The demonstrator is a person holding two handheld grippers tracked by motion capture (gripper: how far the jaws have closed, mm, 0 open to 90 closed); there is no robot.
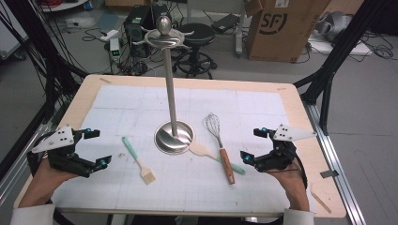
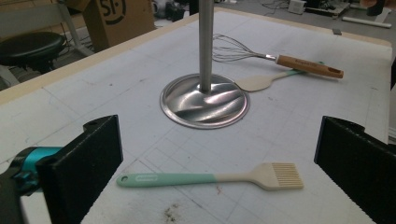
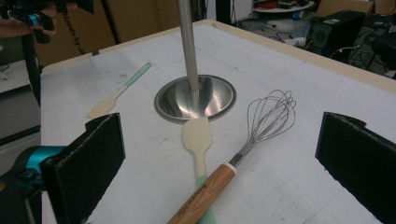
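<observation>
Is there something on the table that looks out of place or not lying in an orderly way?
Yes, slightly. The whisk lies across the teal handle of the spatula, so the two overlap, and the spatula's blade rests on the rim of the steel stand. The pastry brush lies alone. Both claws, left and right, are open and hold nothing.

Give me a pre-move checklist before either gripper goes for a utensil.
1. Left gripper open, nothing between its jaws: ok.
2. Right gripper open, nothing held: ok.
3. Brush lies flat, apart from everything else, ahead of the left gripper: ok.
4. Whisk free to lift: ok, it lies on top.
5. Spatula free to lift: not ok; the whisk handle crosses its handle, and its blade sits at the stand's base, touching or not cannot tell.
6. Hooks on the stand top free: ok.
</observation>
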